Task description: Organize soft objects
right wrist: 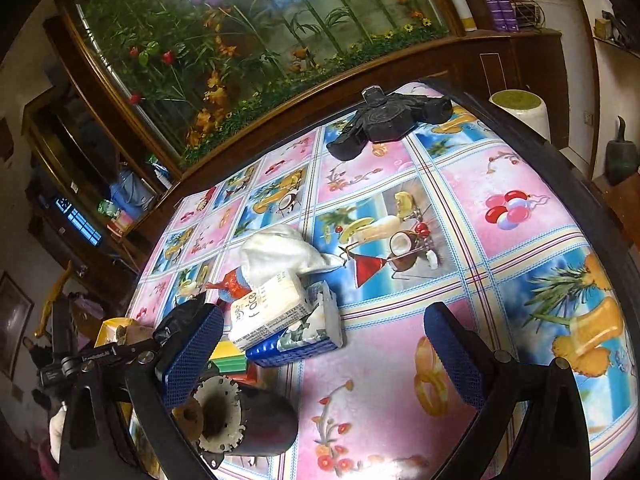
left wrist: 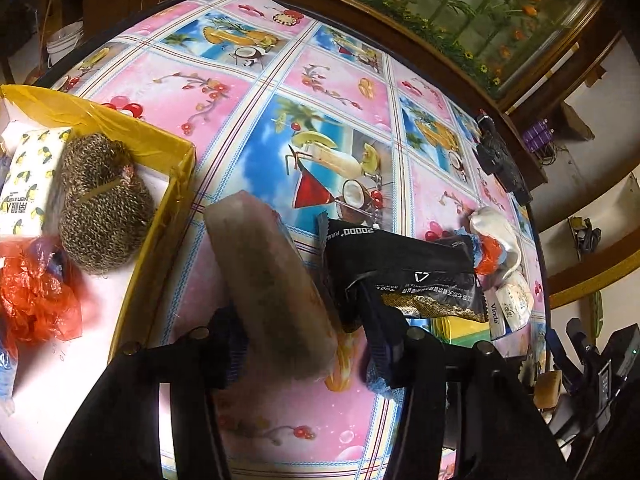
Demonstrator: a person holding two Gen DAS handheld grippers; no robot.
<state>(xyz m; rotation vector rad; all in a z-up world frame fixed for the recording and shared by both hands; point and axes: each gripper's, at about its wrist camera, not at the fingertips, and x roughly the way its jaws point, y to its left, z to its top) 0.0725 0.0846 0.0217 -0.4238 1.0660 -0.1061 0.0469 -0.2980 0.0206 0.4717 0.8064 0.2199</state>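
A pinkish-grey sponge block (left wrist: pixel 272 280) lies on the fruit-print tablecloth between the fingers of my left gripper (left wrist: pixel 304 344). The left pad (left wrist: pixel 234 344) rests against it, and a thin strip of cloth shows before the right pad (left wrist: pixel 380 356), so the jaws stand narrowly open. A black packet (left wrist: pixel 400 264) lies just right of it. My right gripper (right wrist: pixel 320 356) is wide open over the cloth, holding nothing. Ahead of its left finger lie a white tissue pack (right wrist: pixel 268 308), a blue-patterned pack (right wrist: pixel 312 336) and a white cloth (right wrist: pixel 280 252).
A yellow box (left wrist: pixel 120 120) at the left holds a lemon-print tissue pack (left wrist: pixel 28 184), a brown knitted bundle (left wrist: pixel 100 208) and a red plastic bag (left wrist: pixel 36 300). A black device (right wrist: pixel 384 120) sits at the far edge. A dark roll (right wrist: pixel 240 420) stands near the right gripper.
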